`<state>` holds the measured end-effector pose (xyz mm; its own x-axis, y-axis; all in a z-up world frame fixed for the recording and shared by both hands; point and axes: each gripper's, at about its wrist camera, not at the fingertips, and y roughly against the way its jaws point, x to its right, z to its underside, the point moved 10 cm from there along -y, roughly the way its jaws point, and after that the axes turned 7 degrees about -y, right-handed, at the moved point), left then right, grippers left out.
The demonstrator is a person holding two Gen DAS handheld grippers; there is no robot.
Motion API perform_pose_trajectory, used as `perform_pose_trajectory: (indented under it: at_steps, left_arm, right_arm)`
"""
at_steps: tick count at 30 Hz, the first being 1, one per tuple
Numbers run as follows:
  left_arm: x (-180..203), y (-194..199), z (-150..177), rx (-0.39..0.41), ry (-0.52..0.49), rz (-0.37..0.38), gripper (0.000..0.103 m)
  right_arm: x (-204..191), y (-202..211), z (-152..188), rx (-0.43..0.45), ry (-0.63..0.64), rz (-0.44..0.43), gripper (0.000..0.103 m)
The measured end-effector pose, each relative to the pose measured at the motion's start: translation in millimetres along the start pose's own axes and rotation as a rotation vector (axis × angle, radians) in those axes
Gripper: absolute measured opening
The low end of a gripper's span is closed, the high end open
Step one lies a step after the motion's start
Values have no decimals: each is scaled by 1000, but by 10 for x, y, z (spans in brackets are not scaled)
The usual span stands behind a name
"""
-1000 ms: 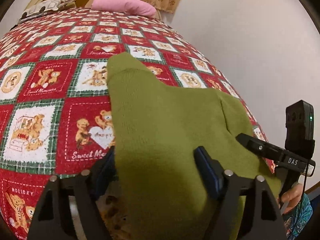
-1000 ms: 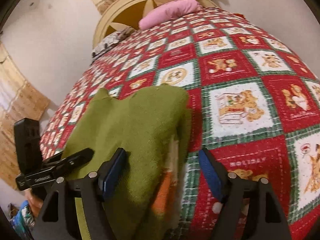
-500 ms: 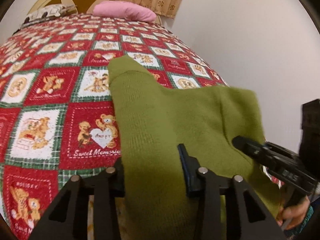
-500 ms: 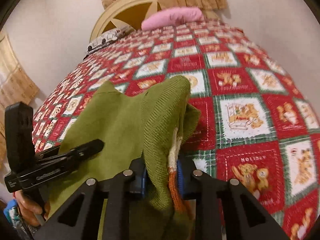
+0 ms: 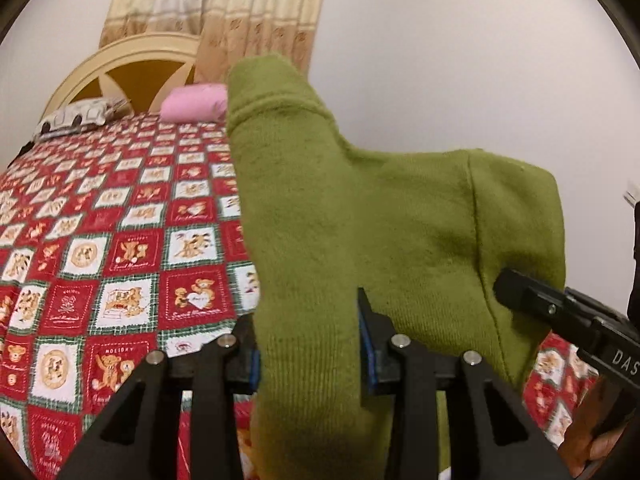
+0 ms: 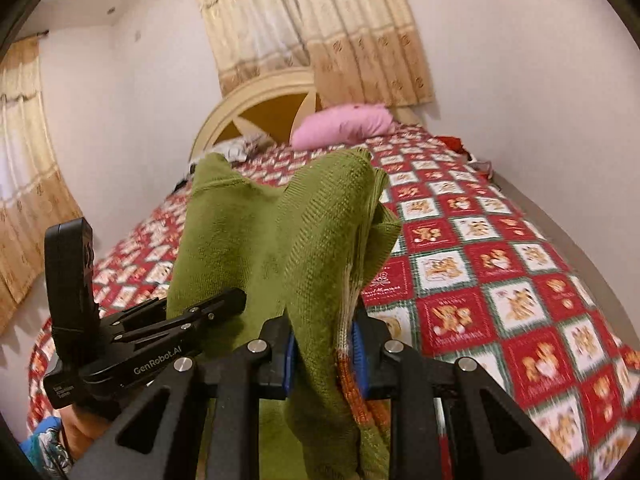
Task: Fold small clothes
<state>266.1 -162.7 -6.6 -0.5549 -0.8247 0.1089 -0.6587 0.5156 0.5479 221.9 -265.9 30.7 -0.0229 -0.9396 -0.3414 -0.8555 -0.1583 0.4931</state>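
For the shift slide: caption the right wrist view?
Right gripper clamps the green knitted garment above the red patchwork quilt.

The green sweater [image 5: 400, 220] runs off the bottom edge of both views, so its lower part is unseen, and it hides much of the bed [image 5: 100, 240] behind it. The hand [image 6: 84, 428] is cut by the frame edge. The bedspread [image 6: 520, 300] prints are blurred.
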Motion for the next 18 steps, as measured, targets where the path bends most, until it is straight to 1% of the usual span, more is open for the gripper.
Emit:
perform_pose_trajectory:
  at_steps: [3,6,8,10,14,18]
  left_arm:
    - [207,130,-21,2,-12,37,38]
    - [413,220,16,-13,-7,96,38]
    - [596,293,51,-22,-11,129,38]
    - [751,352,72,-20,-27,143,38]
    - [1062,368,112,-24,-74,159,38]
    - [1368,235,177,-52,-86,174,37]
  right_arm:
    - [-7,354,29,38,9,20,23]
    - [15,733,41,75,15,39,23]
    - [61,941,62,87,14,50,23]
    - [141,1125,83,97,8,62,23]
    - [381,1361,172,114,-15,97,23]
    - [720,1400,255,119,-69,137,23]
